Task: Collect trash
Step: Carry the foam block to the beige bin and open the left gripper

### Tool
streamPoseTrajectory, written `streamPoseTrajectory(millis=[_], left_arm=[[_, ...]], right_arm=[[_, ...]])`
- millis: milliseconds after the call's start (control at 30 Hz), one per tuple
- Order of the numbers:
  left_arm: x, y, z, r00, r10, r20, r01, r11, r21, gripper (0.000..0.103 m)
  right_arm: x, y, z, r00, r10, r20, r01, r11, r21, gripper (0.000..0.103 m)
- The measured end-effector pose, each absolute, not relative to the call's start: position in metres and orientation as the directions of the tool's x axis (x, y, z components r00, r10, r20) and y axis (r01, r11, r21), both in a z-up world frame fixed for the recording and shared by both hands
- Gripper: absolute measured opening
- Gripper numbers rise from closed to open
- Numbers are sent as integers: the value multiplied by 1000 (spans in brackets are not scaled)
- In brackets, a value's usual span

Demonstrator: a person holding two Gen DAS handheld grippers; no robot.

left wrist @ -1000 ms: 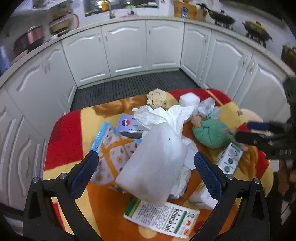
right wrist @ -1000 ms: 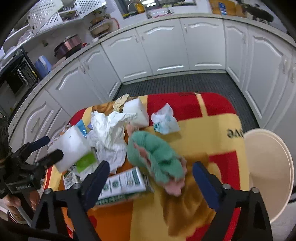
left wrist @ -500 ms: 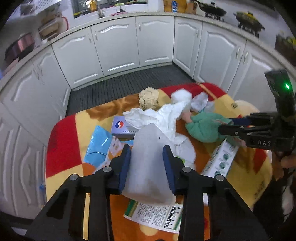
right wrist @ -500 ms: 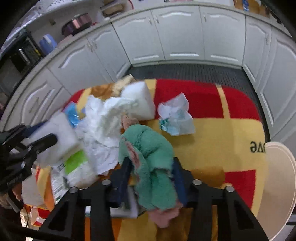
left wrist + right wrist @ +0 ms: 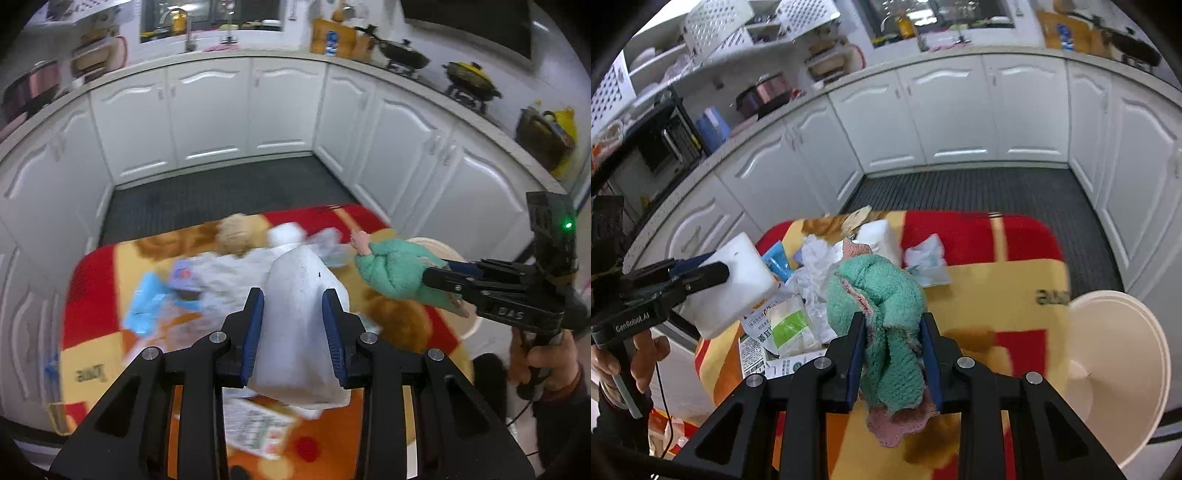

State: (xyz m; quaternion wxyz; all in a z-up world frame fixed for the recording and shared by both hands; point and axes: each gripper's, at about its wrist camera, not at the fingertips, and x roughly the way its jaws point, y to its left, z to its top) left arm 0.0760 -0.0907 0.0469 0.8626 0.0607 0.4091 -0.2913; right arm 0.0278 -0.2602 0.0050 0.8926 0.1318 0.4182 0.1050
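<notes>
"Both hands are busy, look. The left gripper [image 5: 293,321] has just clamped shut, blue pads pressed on either side of that white foam block [image 5: 299,332]."

"And the right gripper [image 5: 894,347]?"

"That one has just closed too, the green towel [image 5: 886,317] bunched between its jaws and hanging out below them. Both tools tilt downward and forward."

"I can see the hands underneath."

"Yes, the right hand [image 5: 543,365] wraps its handle, the left hand [image 5: 631,358] likewise"

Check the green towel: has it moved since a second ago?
Yes. The green towel lay on the blanket beside the paper pile; now it is raised off it, clamped in the right gripper, whose jaws have just been closing.
</notes>
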Motion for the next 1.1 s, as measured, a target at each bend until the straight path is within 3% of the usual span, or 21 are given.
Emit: streamPoseTrajectory(millis=[433, 600, 667, 733, 767, 800, 1100], left_arm=[[40, -246, 17, 345, -539, -768, 676, 710, -195, 30], [44, -294, -12, 332, -518, -788, 664, 722, -194, 32], [47, -306, -21, 334, -515, -789, 654, 729, -199, 35], [47, -317, -29, 340, -512, -789, 653, 732, -194, 56], [47, -320, -32, 338, -515, -787, 652, 732, -199, 61], [47, -322, -35, 330, -525, -785, 649, 730, -215, 63], [39, -312, -38, 346, -509, -788, 648, 737, -191, 63]], right_arm=[[-37, -389, -24, 600, -38, -799, 270, 950, 157, 28], [-44, -423, -57, 551, -71, -831, 353, 922, 156, 28], [-47, -435, -65, 542, -80, -837, 387, 907, 164, 28], [-47, -444, -71, 525, -79, -847, 422, 888, 179, 39], [-48, -447, -72, 523, -80, -849, 433, 882, 184, 48], [-49, -450, -73, 525, -78, -847, 441, 876, 193, 49], [-46, -441, -77, 511, -44, -859, 424, 882, 207, 52]])
